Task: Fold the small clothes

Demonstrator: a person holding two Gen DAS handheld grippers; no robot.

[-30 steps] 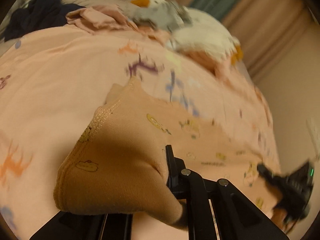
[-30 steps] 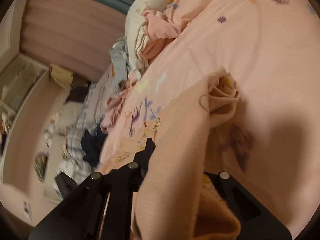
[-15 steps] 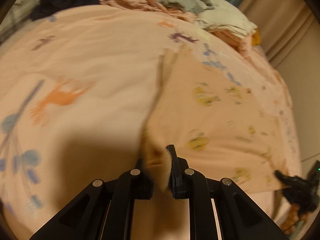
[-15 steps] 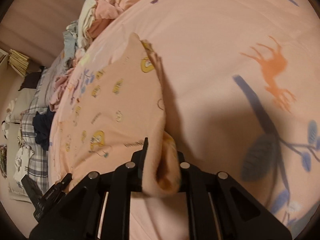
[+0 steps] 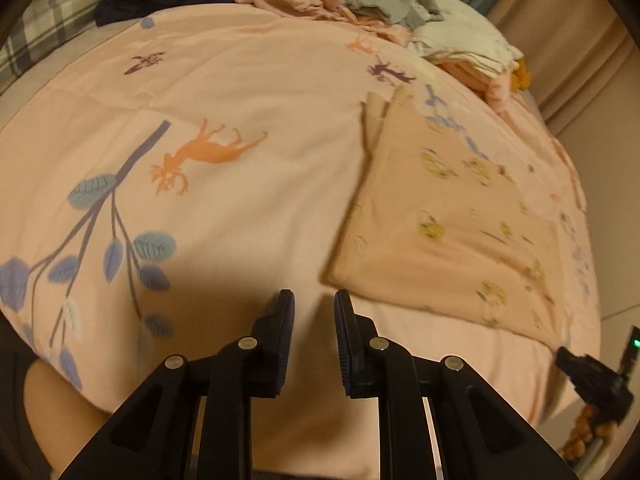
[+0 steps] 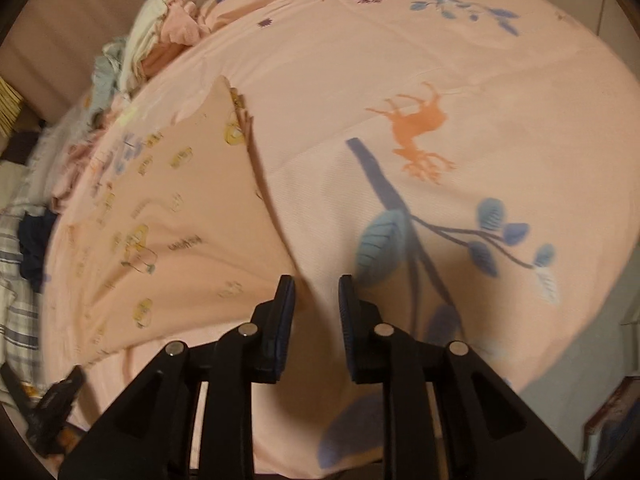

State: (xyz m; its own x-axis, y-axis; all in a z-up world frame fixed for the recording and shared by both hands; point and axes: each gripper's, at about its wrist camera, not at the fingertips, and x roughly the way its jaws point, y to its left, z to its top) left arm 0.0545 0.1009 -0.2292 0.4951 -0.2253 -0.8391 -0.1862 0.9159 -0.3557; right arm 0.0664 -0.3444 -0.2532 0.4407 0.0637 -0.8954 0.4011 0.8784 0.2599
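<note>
On the bedspread (image 5: 240, 92) the peach garment (image 5: 448, 216) now lies released, both grippers' jaws apart and empty.

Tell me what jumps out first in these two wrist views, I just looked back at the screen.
First the peach garment with small yellow prints, lying flat on the pink bedspread, to the right of the open left gripper and to the left of the open right gripper; neither holds anything. Next the orange deer print on the spread, left of the garment in the left view. A heap of unfolded clothes with a stuffed toy sits along the far edge.
</note>
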